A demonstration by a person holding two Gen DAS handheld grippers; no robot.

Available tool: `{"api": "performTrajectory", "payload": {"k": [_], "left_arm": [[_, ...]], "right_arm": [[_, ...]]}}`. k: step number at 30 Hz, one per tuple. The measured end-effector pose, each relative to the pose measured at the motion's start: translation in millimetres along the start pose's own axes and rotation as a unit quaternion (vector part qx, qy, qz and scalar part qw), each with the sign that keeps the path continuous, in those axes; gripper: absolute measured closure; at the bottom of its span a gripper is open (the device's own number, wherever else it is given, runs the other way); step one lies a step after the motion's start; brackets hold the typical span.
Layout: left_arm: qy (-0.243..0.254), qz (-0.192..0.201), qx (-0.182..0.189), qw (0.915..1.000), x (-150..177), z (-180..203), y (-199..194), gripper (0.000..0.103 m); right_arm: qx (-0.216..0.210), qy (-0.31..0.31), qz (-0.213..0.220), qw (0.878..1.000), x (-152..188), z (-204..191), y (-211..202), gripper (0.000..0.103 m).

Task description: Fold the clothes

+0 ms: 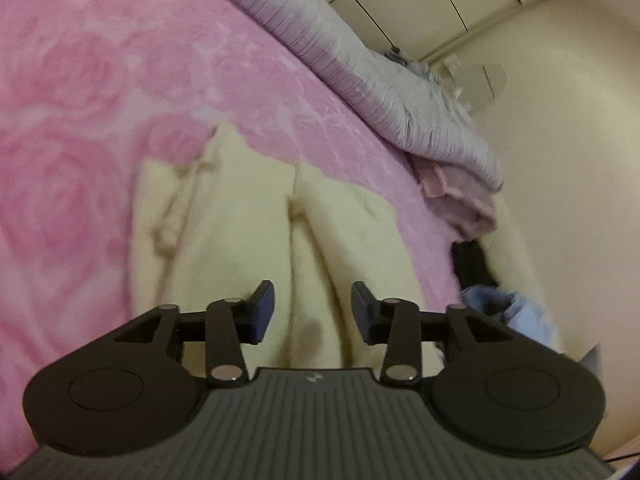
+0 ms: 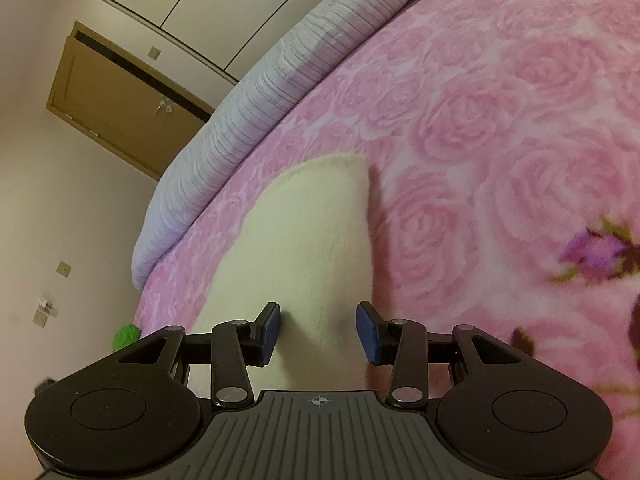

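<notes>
Both jaws apart (empty) above cream garment.

I count one cream garment on one pink rose-print blanket. One grey striped quilt lies along its far edge. I see two grippers, left and right. One door is visible.

We find no readable text, label, brand or number in either view; only a small crosshair mark on the right gripper's ribbed body.
</notes>
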State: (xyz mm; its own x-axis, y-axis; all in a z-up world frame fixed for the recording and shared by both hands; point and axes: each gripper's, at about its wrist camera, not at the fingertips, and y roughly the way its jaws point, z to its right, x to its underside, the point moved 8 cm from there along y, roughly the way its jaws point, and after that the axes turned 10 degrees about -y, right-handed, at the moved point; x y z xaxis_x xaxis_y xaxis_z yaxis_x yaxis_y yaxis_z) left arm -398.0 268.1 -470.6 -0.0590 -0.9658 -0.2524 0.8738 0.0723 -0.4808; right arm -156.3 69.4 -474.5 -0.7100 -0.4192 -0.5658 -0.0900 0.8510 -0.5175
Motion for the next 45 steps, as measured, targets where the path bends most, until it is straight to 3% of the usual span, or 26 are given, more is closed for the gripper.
{"api": "performTrajectory", "payload": {"k": [5,10,17,20,22,24,26,28,30,31,32,33,39,42,45], "left_arm": [[-0.05,-0.035,0.045,0.9971,1,3,19,0.06],[-0.046,-0.055,0.042,0.9966,10,7,40,0.061],[-0.054,-0.042,0.028,0.9972,-7,1,35,0.064],[-0.049,-0.046,0.022,0.9975,-14,1,40,0.063],[-0.041,-0.058,0.021,0.9973,-15,5,49,0.062],[-0.034,-0.071,0.018,0.9968,-16,9,60,0.06],[-0.02,-0.079,0.012,0.9966,-14,12,67,0.062],[-0.004,-0.078,0.013,0.9969,-14,15,66,0.077],[0.009,-0.058,0.021,0.998,-15,18,55,0.089],[0.022,-0.042,0.025,0.9986,-16,21,46,0.09],[0.036,-0.025,0.027,0.9987,-16,26,36,0.091],[0.05,-0.011,0.03,0.9983,-15,31,23,0.091],[0.09,0.047,0.022,0.9946,-16,40,-42,0.091],[0.048,0.038,-0.022,0.9979,-20,-2,-39,0.091],[0.003,0.034,-0.019,0.9992,-18,-32,-37,0.091]], "right_arm": [[-0.014,0.039,-0.011,0.999,-2,4,6,0.062],[-0.01,0.023,-0.022,0.999,-2,0,7,0.062],[0.023,-0.08,-0.091,0.992,-18,-19,13,0.062],[0.068,-0.162,-0.12,0.977,-32,-29,15,0.062],[0.116,-0.228,-0.143,0.956,-38,-31,20,0.062],[0.15,-0.294,-0.182,0.926,-36,-28,31,0.062],[0.154,-0.309,-0.209,0.915,-31,-24,45,0.062],[0.157,-0.316,-0.217,0.91,-26,-26,57,0.062],[0.155,-0.314,-0.219,0.911,-24,-28,65,0.07],[0.141,-0.306,-0.22,0.916,-23,-33,66,0.076],[0.128,-0.299,-0.22,0.92,-22,-37,66,0.09],[0.116,-0.299,-0.219,0.922,-23,-44,65,0.096],[0.061,-0.315,-0.213,0.923,-7,-85,64,0.096],[0.058,-0.338,-0.217,0.914,6,-102,75,0.096],[0.069,-0.35,-0.215,0.909,15,-108,85,0.096]]}}
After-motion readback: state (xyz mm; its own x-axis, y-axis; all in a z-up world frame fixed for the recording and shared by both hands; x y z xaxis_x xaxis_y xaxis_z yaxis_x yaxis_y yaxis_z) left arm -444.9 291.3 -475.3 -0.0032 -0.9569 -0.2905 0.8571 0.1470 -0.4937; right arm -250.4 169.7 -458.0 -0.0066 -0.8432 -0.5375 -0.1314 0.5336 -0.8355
